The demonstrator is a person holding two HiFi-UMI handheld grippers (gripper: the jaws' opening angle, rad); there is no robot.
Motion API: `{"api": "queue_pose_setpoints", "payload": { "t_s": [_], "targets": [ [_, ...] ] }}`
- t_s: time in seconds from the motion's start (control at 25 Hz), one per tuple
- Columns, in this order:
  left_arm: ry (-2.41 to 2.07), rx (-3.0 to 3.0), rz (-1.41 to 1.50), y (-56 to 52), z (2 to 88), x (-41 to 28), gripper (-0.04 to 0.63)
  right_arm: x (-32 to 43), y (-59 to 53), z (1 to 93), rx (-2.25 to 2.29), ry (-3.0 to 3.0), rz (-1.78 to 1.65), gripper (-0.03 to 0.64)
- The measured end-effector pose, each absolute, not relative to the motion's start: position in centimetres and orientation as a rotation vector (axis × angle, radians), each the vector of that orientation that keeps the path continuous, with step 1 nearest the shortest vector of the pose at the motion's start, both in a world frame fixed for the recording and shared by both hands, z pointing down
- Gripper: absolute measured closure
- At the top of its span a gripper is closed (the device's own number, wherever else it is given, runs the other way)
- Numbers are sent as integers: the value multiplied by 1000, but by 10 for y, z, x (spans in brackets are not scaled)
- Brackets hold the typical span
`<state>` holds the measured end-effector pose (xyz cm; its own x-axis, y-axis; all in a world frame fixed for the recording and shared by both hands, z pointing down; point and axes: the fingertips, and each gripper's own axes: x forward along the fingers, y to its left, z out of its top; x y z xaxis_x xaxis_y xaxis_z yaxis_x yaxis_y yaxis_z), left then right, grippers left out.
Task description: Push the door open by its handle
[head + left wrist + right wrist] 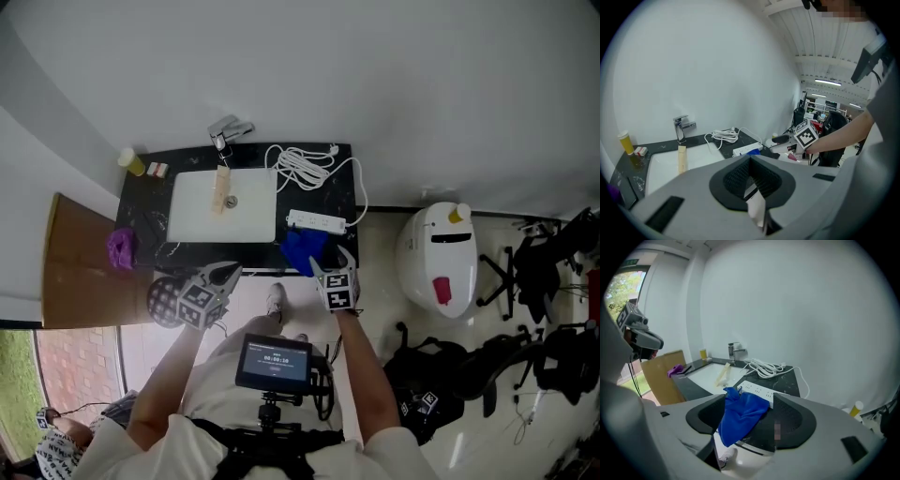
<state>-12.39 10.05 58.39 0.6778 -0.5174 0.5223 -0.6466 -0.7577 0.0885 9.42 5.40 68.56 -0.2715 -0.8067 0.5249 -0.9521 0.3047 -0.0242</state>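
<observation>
No door handle shows in any view. I stand at a black counter (150,202) with a white sink (202,220). A blue cloth (302,248) hangs over the counter's front edge. My right gripper (331,260) is just in front of it. In the right gripper view its jaws (749,399) stand wide apart, with the blue cloth (740,416) lying loose between them and no pad pressing on it. My left gripper (230,272) is held at the counter's front left, jaw tips (750,158) together and nothing in them.
A faucet (228,129), a coiled white cable (300,164), a power strip (316,221), a yellow bottle (131,161) and a purple cloth (121,247) are on the counter. A brown board (84,262) stands at its left. A white round appliance (438,258) and office chairs (525,267) stand to the right.
</observation>
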Motion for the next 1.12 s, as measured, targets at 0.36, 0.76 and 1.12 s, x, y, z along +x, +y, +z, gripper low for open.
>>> {"api": "queue_pose_setpoints", "payload": {
  "t_s": [0.36,0.76,1.12],
  "targets": [
    [-1012,2592,633,144,578,-131,589,129,118,637,1741,-2295,504,311],
    [-1093,2589,561,129,554,-162,589,185,210,553,1986,-2224,402,402],
    [-1120,2554,487,122,546,-184,589,193,245,568,2071,-2110,441,437]
  ]
}}
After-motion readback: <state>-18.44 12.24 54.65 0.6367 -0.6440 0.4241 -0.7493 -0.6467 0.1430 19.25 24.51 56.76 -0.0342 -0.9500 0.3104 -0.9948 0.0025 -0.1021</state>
